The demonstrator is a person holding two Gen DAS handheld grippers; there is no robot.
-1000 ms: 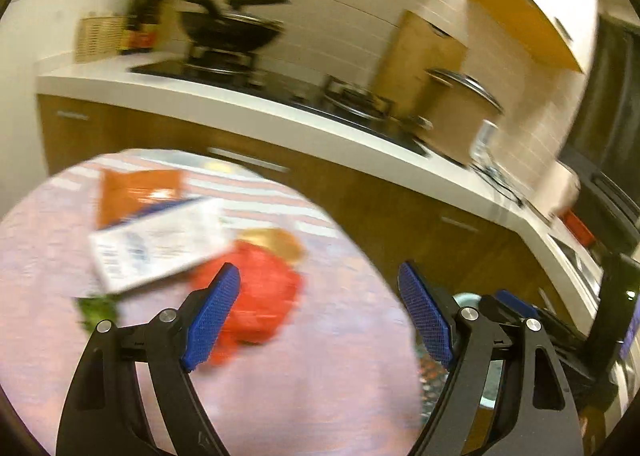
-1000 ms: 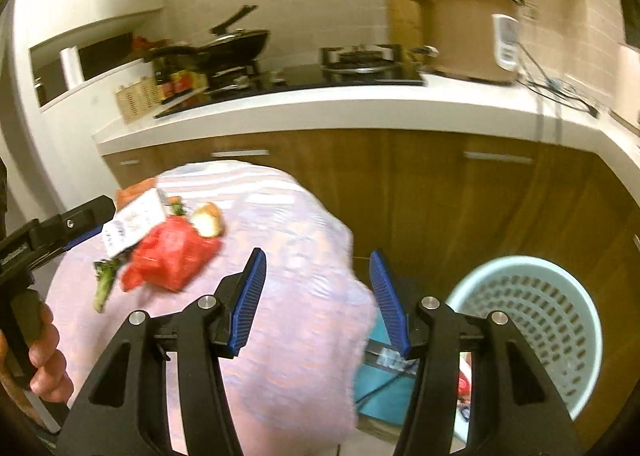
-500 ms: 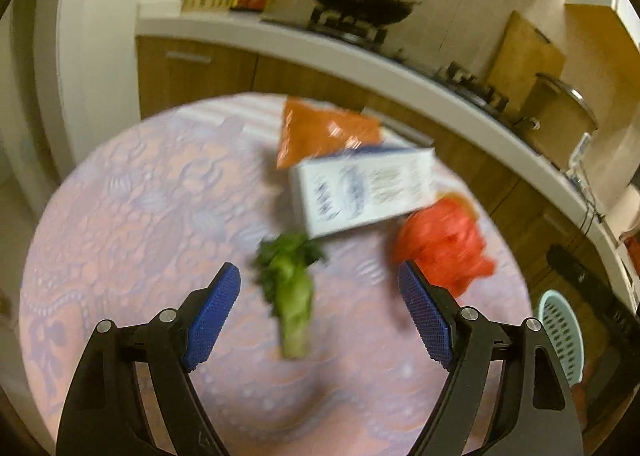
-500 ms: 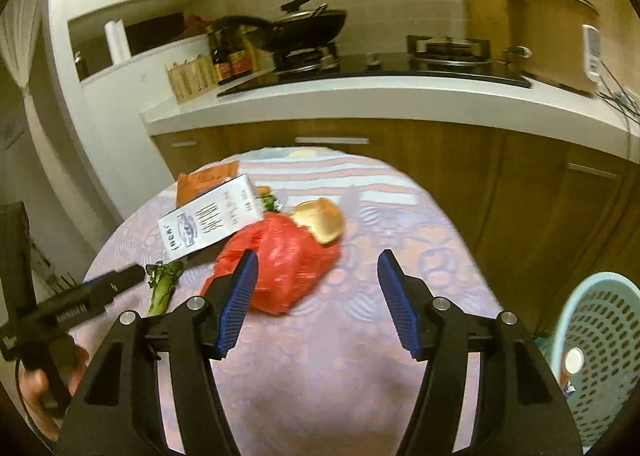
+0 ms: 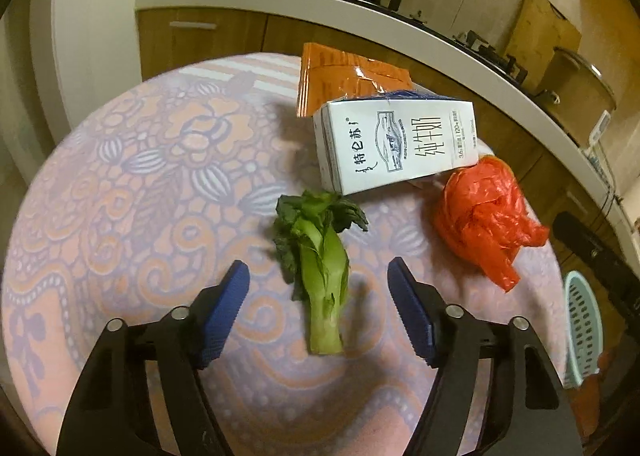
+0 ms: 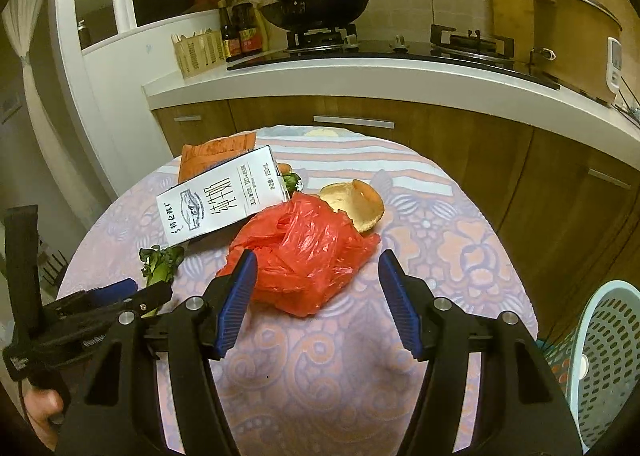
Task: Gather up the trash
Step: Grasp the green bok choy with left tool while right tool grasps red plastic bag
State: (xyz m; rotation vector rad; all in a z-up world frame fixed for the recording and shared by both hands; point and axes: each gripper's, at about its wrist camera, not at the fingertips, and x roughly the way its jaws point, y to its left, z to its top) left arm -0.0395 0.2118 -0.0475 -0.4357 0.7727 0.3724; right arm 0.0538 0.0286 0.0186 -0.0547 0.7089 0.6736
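Observation:
On the round table's patterned cloth (image 5: 140,183) lie a green vegetable stalk (image 5: 320,268), a white milk carton (image 5: 396,143) on its side, an orange packet (image 5: 348,75) and a crumpled red plastic bag (image 5: 484,215). My left gripper (image 5: 318,284) is open, its jaws either side of the stalk, just above it. My right gripper (image 6: 316,268) is open, its jaws flanking the red bag (image 6: 304,252) from the near side. A bread piece (image 6: 354,205) lies behind the bag. The carton (image 6: 220,199), the stalk (image 6: 160,262) and the left gripper (image 6: 116,296) also show in the right wrist view.
A light blue perforated basket (image 6: 604,356) stands on the floor right of the table, also seen in the left wrist view (image 5: 582,328). Behind the table runs a wooden-fronted kitchen counter (image 6: 400,79) with a wok (image 6: 320,7), bottles and a rice cooker (image 6: 576,39).
Both grippers swung from the table's right side toward the trash. The left came in low over the stalk; the right moved close to the red bag. Both stayed open.

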